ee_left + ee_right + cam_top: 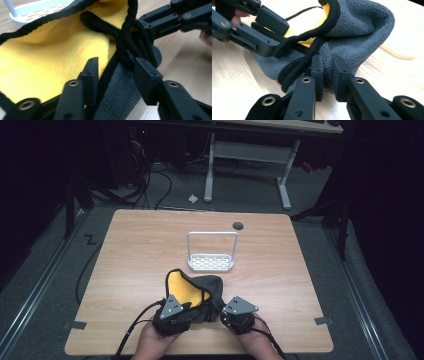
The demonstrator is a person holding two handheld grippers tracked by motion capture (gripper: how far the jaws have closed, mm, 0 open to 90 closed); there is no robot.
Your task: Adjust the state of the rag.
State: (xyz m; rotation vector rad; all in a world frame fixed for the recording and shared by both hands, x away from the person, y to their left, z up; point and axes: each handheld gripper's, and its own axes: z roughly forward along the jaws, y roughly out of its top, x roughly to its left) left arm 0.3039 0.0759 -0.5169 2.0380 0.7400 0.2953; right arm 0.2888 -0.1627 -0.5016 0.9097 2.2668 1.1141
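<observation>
A cloth with a grey outer face, a yellow lining and thick black edging lies bunched at the table's near middle. My left gripper is open, its jaws standing to either side of the black edging where two edges cross. My right gripper is shut on a fold of the grey cloth, pinched between its pads. In the high view the left gripper and right gripper sit close together at the cloth's near side, with a hand behind each.
A white perforated tray with a tall loop handle stands just beyond the cloth at the table's middle. The wooden table has a dark cable hole near its far edge. A desk frame and cables lie on the floor beyond.
</observation>
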